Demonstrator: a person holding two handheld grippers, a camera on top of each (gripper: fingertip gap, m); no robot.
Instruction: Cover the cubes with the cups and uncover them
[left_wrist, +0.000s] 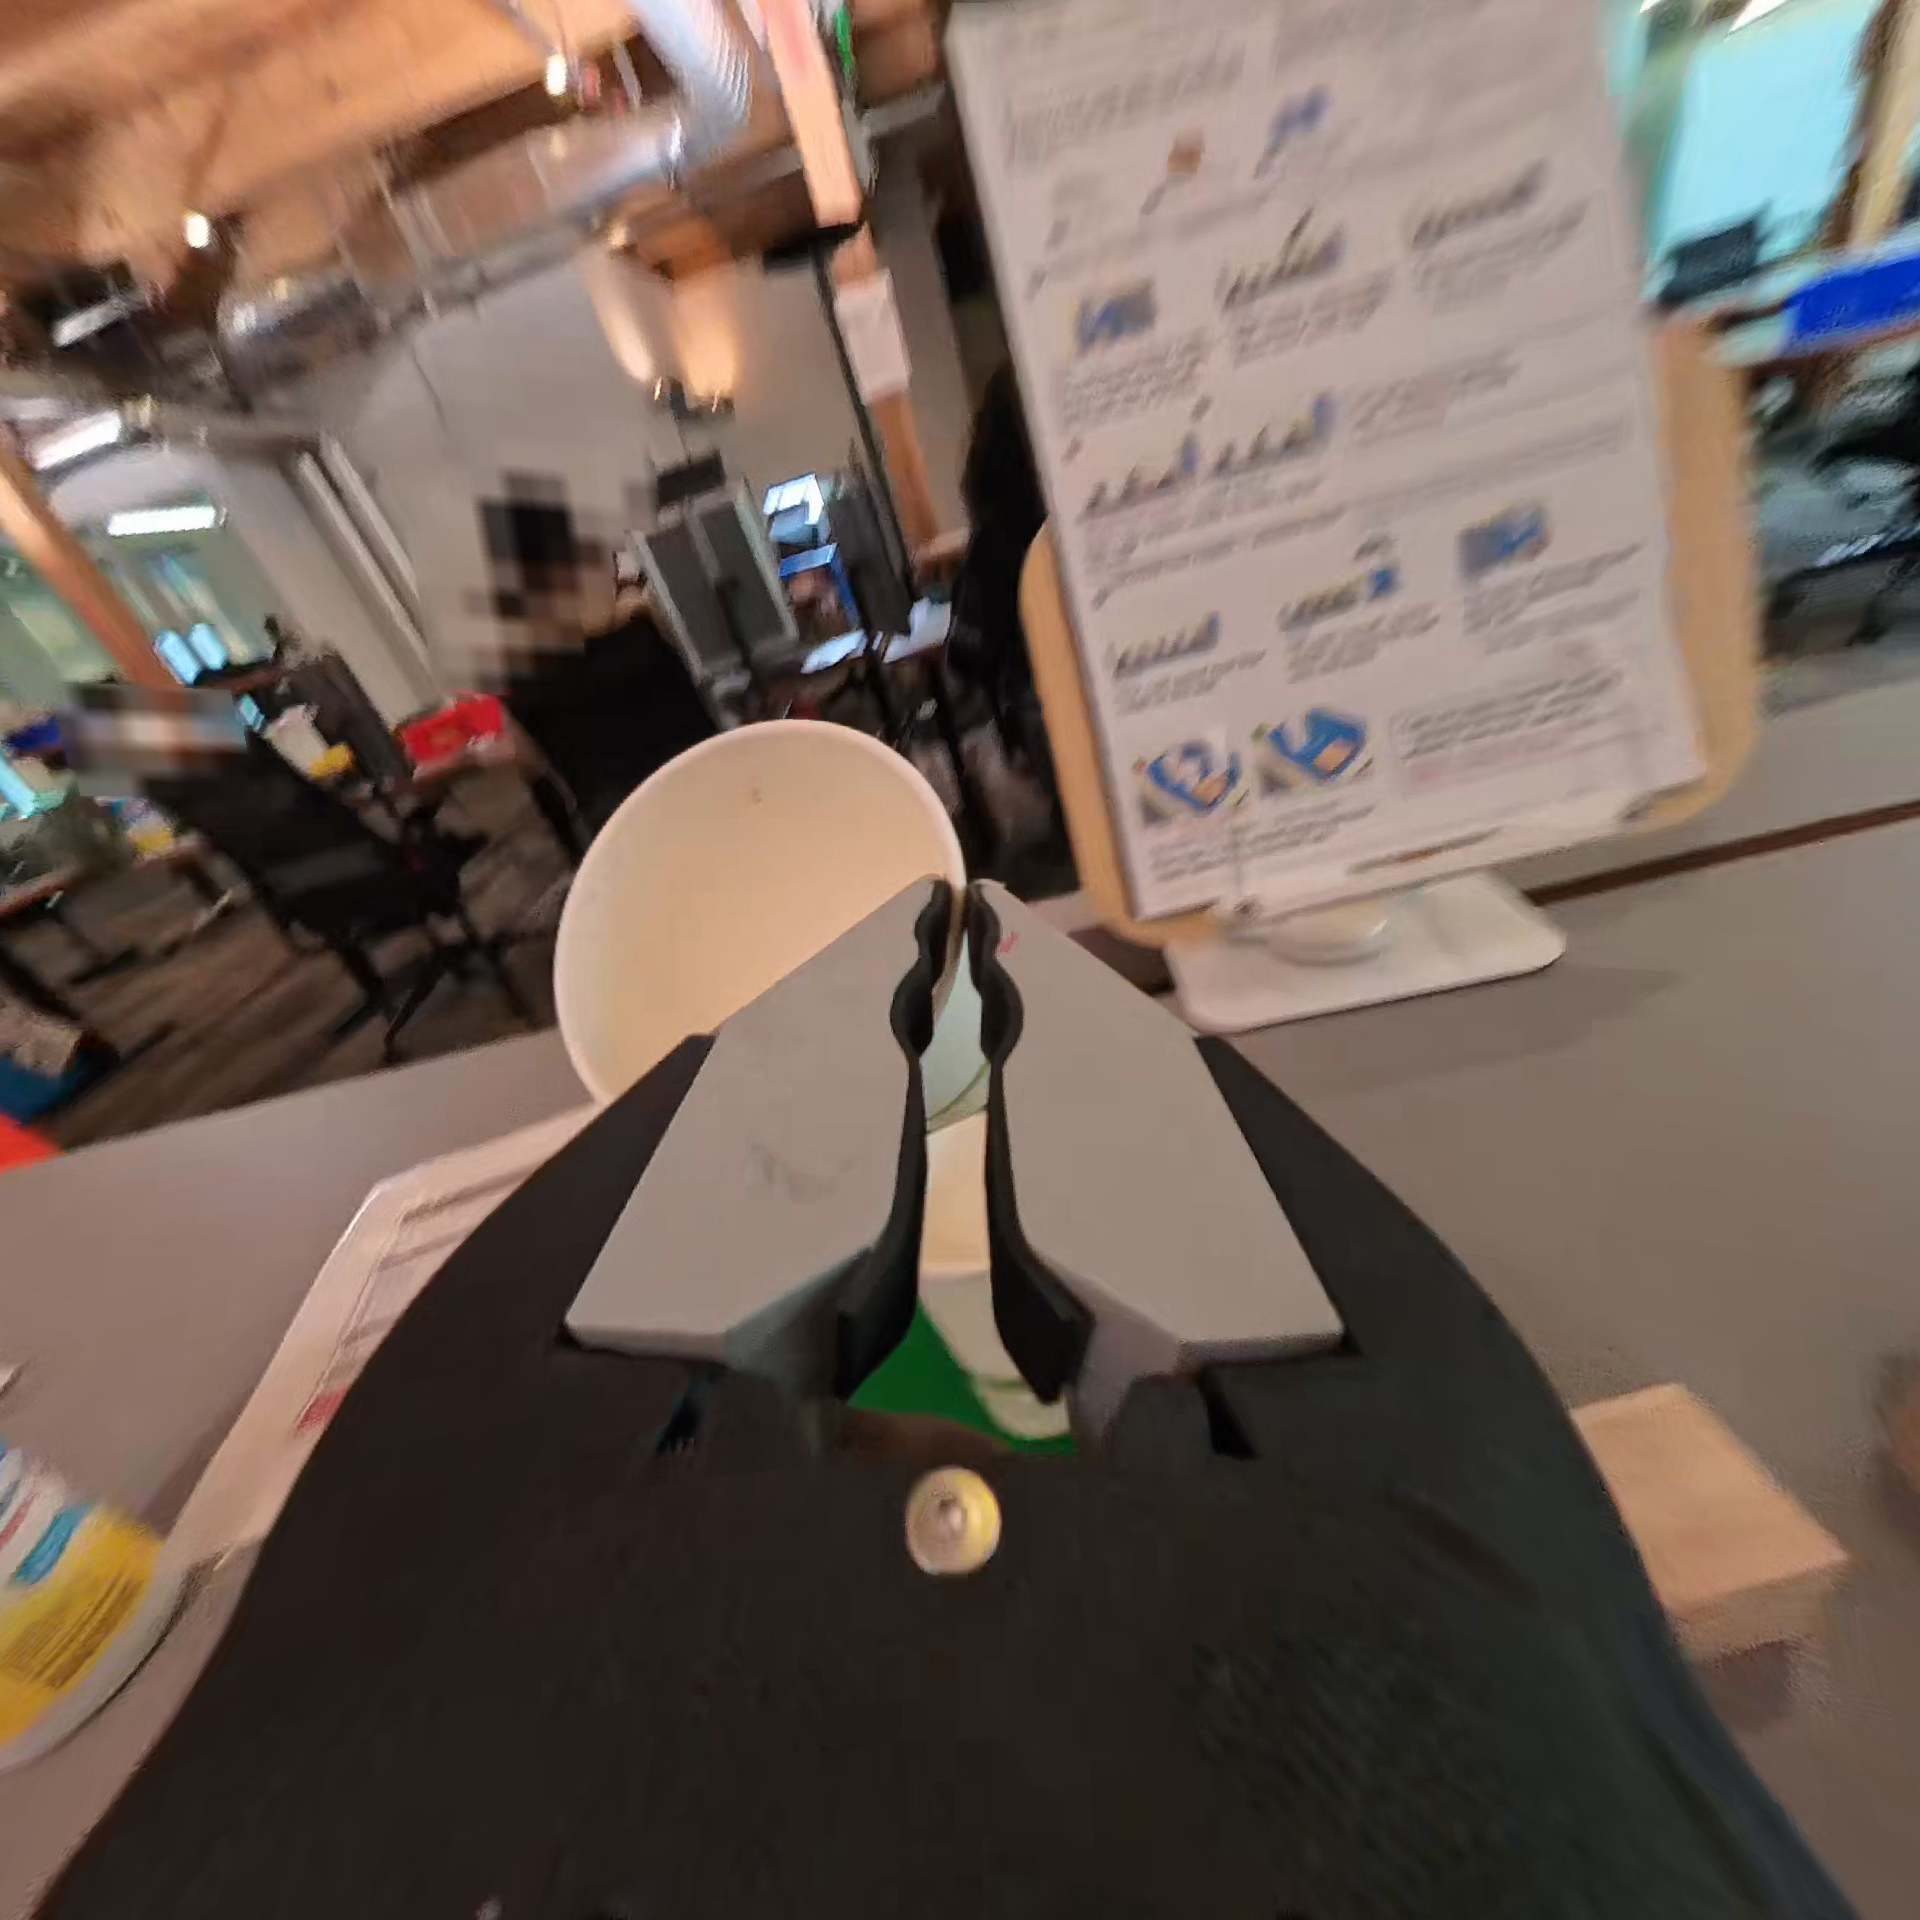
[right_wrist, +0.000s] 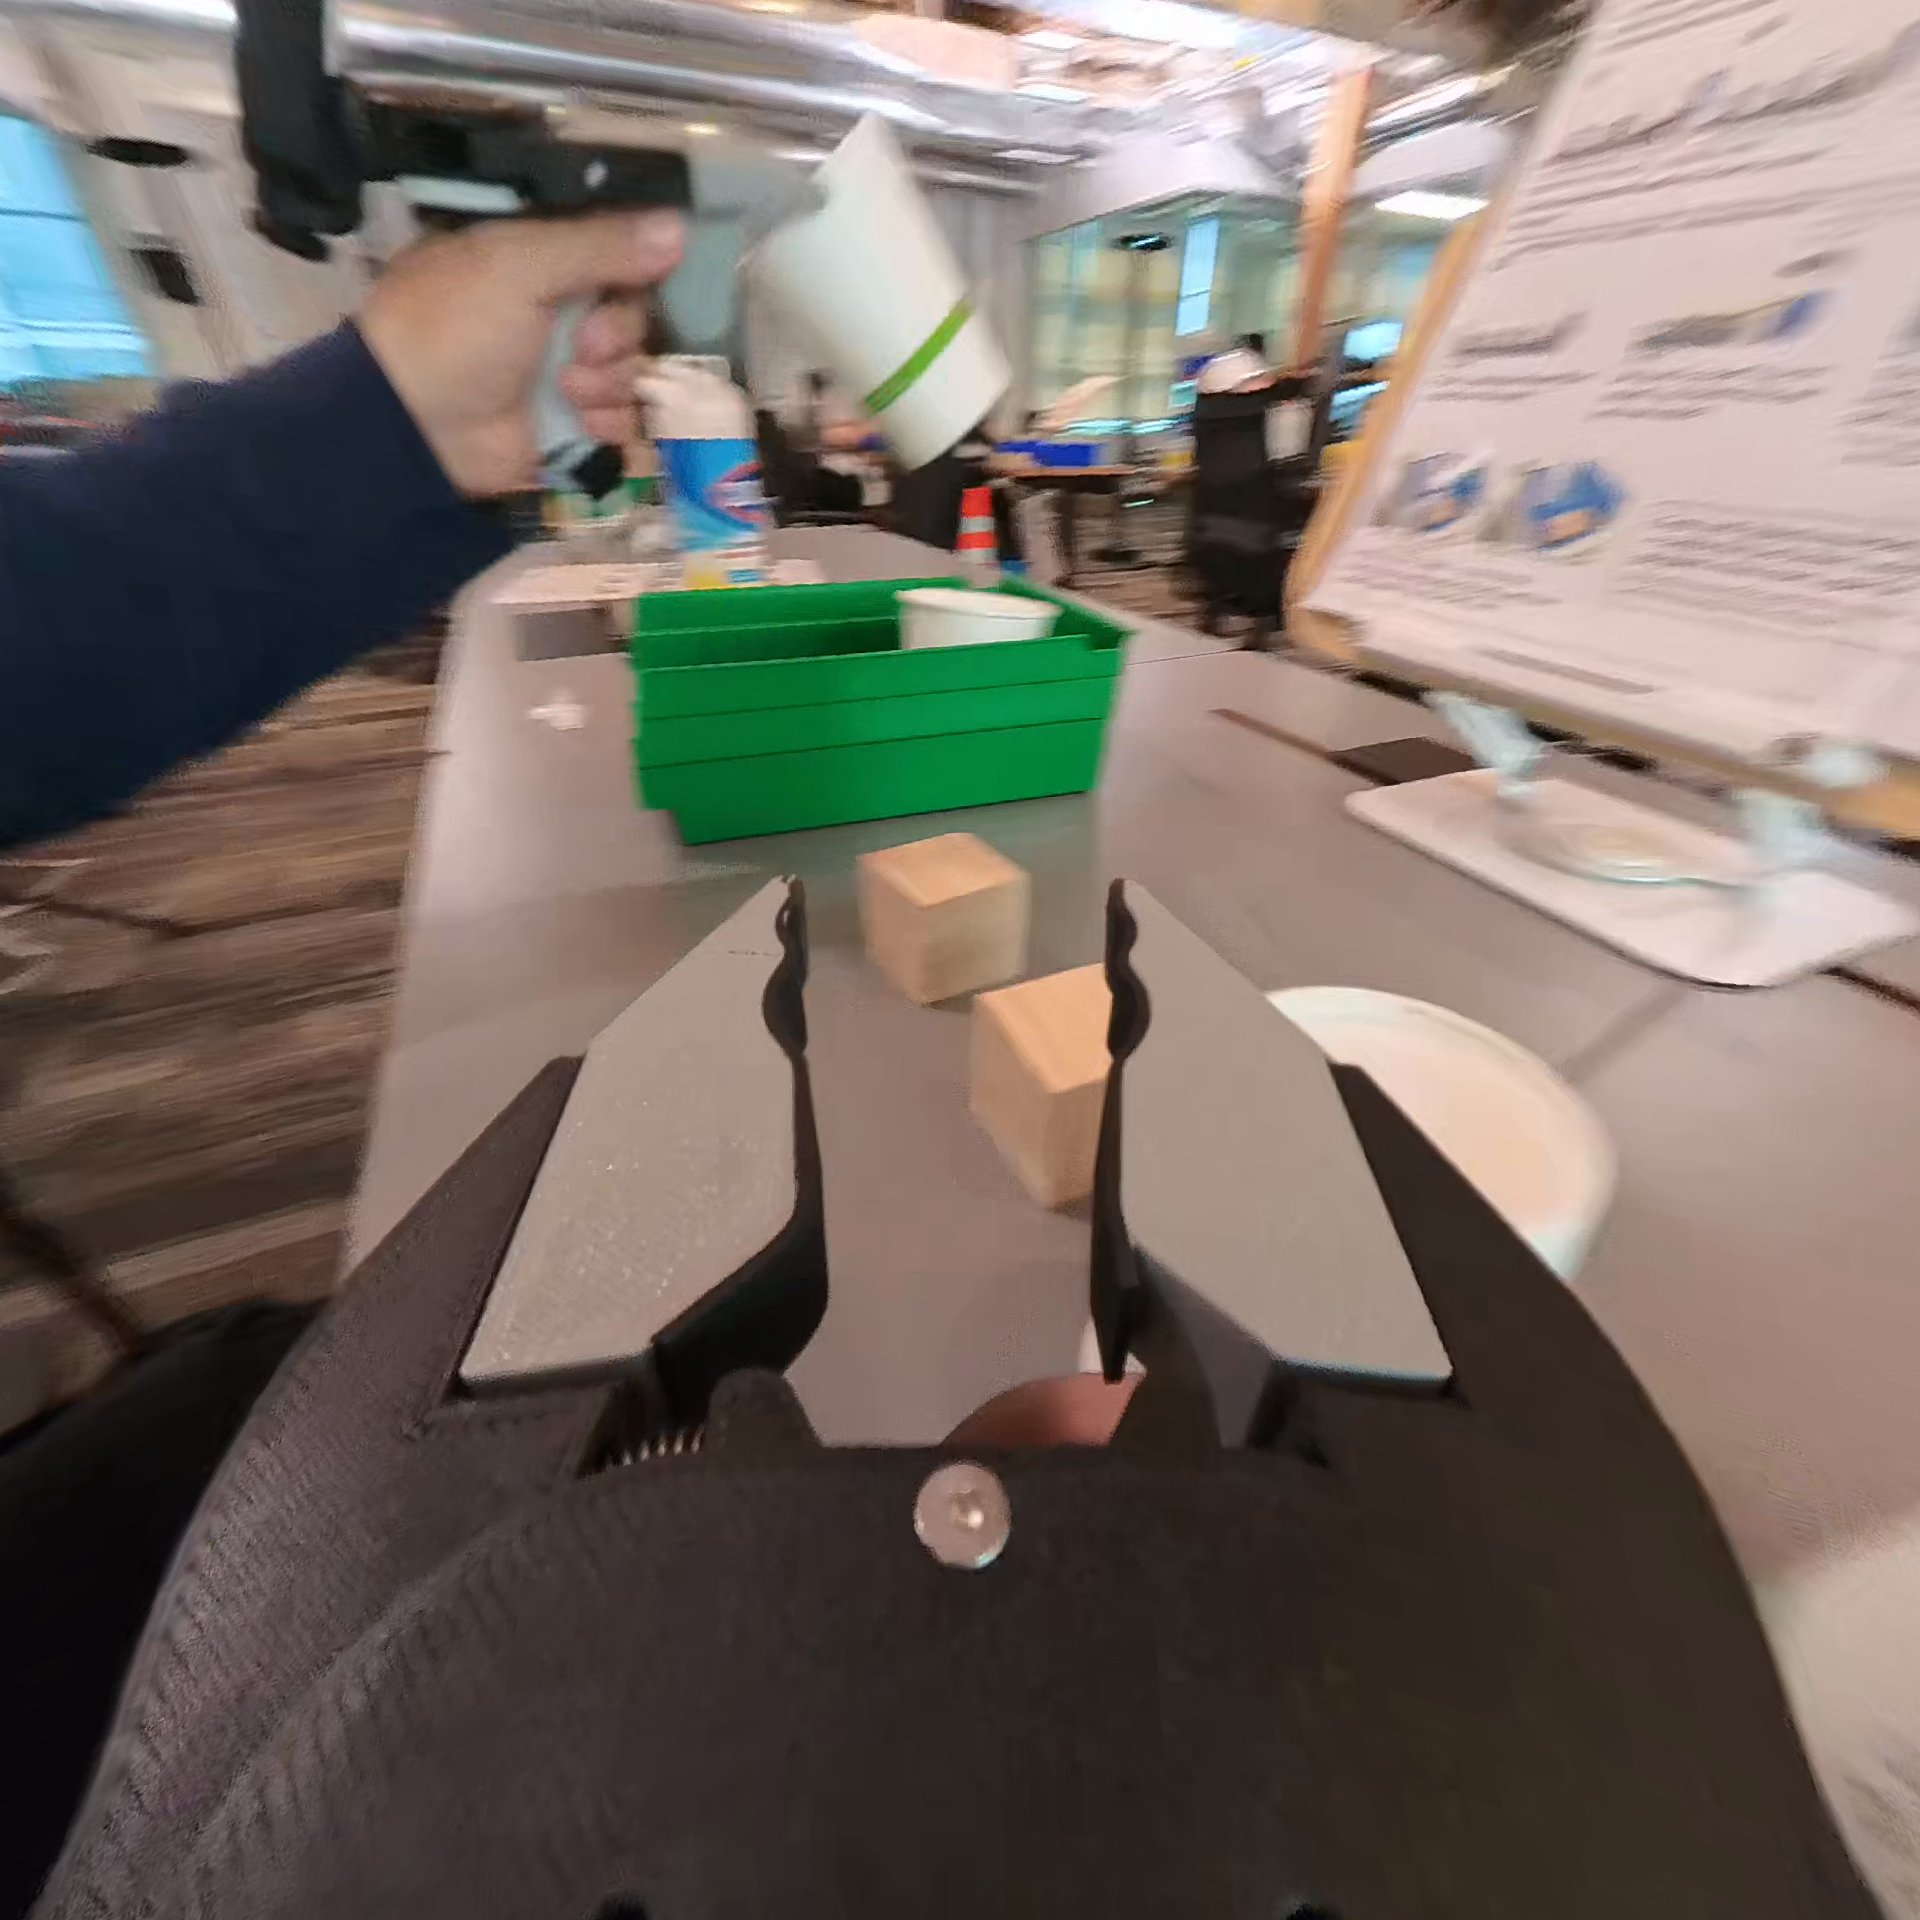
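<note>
My left gripper (left_wrist: 958, 894) is shut on the wall of a white paper cup (left_wrist: 748, 894), one pad inside the rim and one outside. The cup's open mouth faces the camera. In the right wrist view that cup (right_wrist: 873, 301), with a green stripe, hangs tilted high above the table, held by the left gripper in a person's hand (right_wrist: 499, 322). My right gripper (right_wrist: 954, 894) is open and empty above the grey table (right_wrist: 1299, 831). Two wooden cubes lie ahead of it: the far cube (right_wrist: 940, 914) and the near cube (right_wrist: 1039, 1081), beside the right finger (right_wrist: 1205, 1091). One cube (left_wrist: 1704, 1538) shows in the left wrist view.
A green bin (right_wrist: 873, 727) with a white cup (right_wrist: 977, 618) in it stands behind the cubes. Another white cup (right_wrist: 1455, 1122) stands mouth up at the right. A poster on a white stand (right_wrist: 1621, 883) is at the right, a wipes canister (right_wrist: 712, 468) at the back.
</note>
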